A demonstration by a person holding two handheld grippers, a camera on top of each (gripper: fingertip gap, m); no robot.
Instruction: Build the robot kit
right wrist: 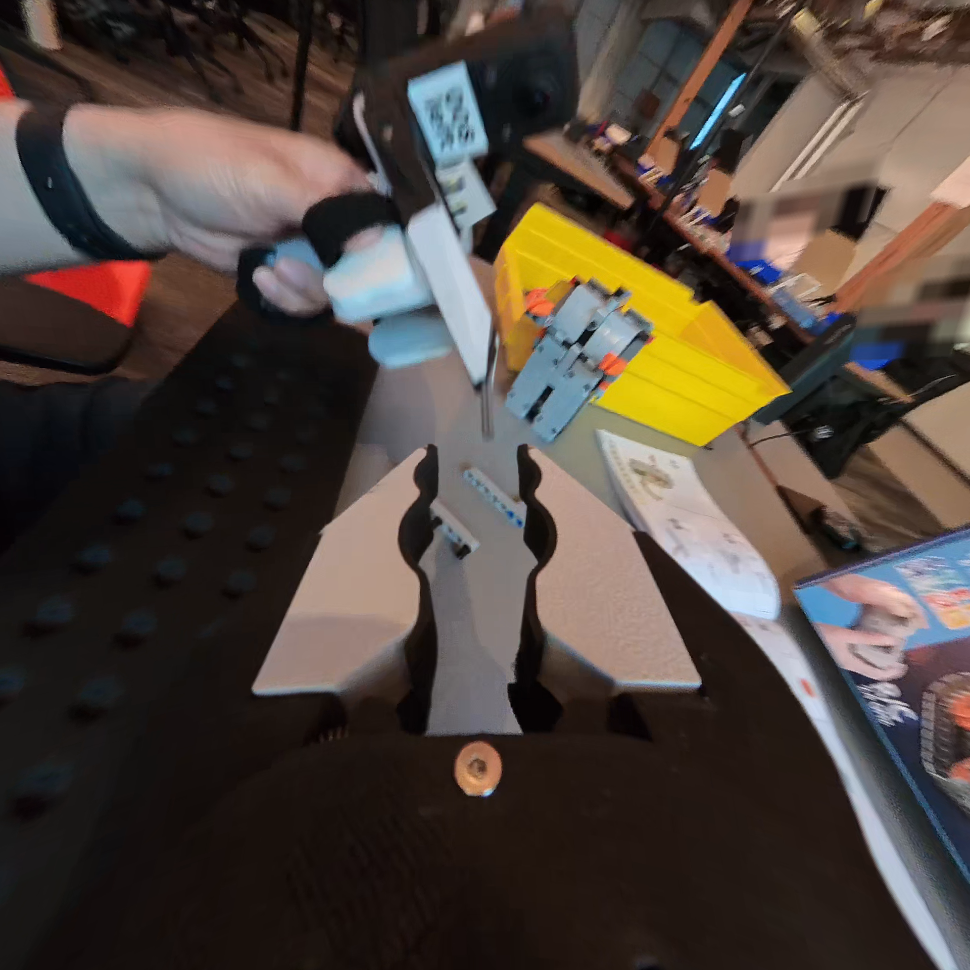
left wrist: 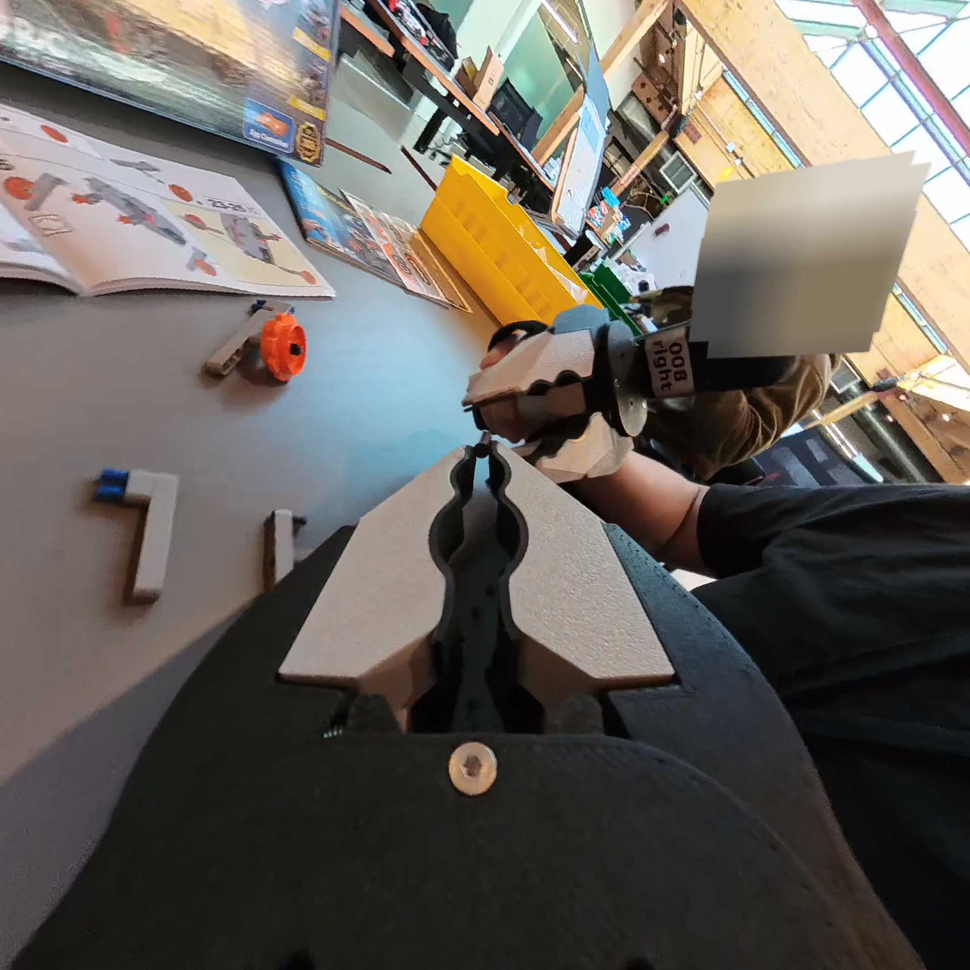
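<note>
Left gripper fingers pinch a thin dark rod; right gripper gapes. Beyond the yellow bin: booklet, orange wheel.

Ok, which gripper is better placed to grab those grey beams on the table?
Right. The right gripper is open, facing the grey beams; the left gripper holds a thin rod.

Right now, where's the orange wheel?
In the left wrist view, the orange wheel lies on the grey table, just below the open instruction booklet.

thin dark rod pinched upright at left tool tip, right tool spread wide above grey beams on tabletop
</note>
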